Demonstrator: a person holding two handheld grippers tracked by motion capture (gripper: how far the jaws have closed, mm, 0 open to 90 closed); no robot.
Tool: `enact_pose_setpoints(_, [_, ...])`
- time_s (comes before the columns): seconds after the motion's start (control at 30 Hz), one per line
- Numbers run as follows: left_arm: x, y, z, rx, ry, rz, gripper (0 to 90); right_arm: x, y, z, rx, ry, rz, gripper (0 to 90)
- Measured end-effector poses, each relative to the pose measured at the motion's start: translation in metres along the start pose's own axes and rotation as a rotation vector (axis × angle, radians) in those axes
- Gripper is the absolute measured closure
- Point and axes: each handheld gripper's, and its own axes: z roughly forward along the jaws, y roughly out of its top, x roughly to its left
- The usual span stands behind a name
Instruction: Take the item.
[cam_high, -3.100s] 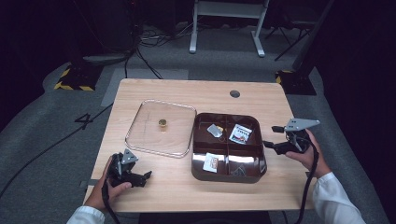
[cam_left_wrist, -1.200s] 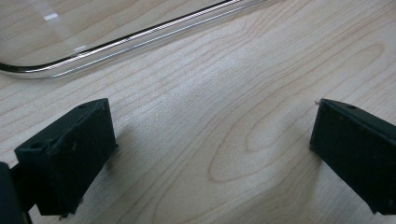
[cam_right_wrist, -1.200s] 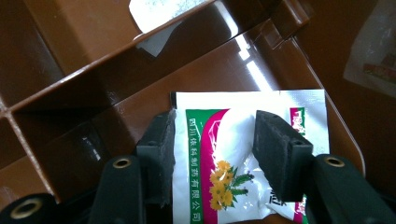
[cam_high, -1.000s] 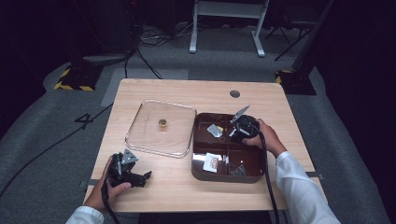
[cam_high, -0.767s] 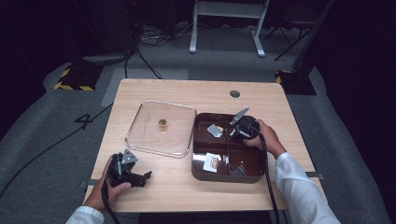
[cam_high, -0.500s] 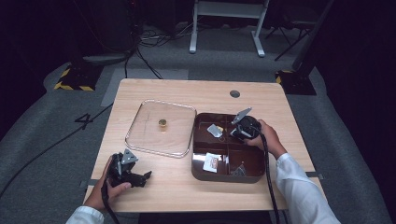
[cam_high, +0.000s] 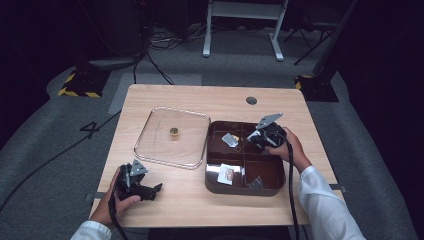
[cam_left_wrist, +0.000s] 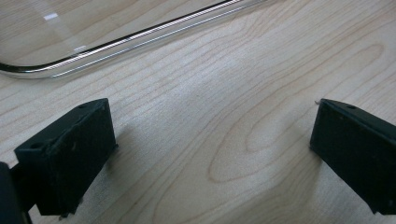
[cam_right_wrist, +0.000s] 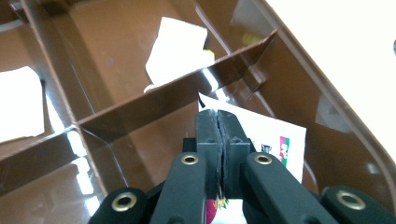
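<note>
Right gripper view: hand-held gripper (cam_right_wrist: 219, 116) pinches packet (cam_right_wrist: 275, 140) in tray (cam_right_wrist: 116, 116).

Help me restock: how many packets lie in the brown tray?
4, one per compartment: silver packet far left, white packet near left, dark packet near right, printed packet far right, pinched by the right gripper. More could hide beneath.

White long sleeves are worn on both forearms. Each black gripper (cam_high: 252, 141) is topped by a grey three-cornered plate, and a black cable is trailed from each. Brass-coloured rivets are set in the right gripper's black jaw arms; the left gripper (cam_left_wrist: 205, 154) is fitted with blocky matte black jaws.
</note>
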Motion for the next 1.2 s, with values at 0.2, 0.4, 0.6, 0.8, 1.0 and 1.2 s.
enact_pose_setpoints(0.2, [0.000, 0.000, 0.000, 0.000, 0.000, 0.000, 0.2, -0.001, 0.000, -0.015, -0.070, 0.017, 0.010, 88.9])
enact_pose_setpoints(0.4, [0.000, 0.000, 0.000, -0.001, 0.000, -0.001, 0.2, -0.003, -0.004, -0.027, -0.146, 0.032, 0.031, 88.9])
enact_pose_setpoints(0.6, [0.000, 0.000, 0.000, 0.000, 0.000, 0.000, 0.2, -0.003, -0.004, -0.036, -0.190, 0.042, 0.034, 89.0])
enact_pose_setpoints(0.8, [0.000, 0.000, 0.000, 0.000, 0.000, 0.000, 0.2, 0.000, -0.002, -0.046, -0.225, 0.047, 0.026, 89.0])
enact_pose_setpoints(1.0, [0.000, 0.000, 0.000, 0.000, 0.000, 0.000, 0.2, 0.000, -0.002, -0.059, -0.263, 0.045, 0.024, 88.9])
enact_pose_setpoints(1.2, [0.000, 0.000, 0.000, 0.000, 0.001, 0.004, 0.2, 0.000, -0.003, -0.069, -0.282, 0.036, 0.019, 88.9])
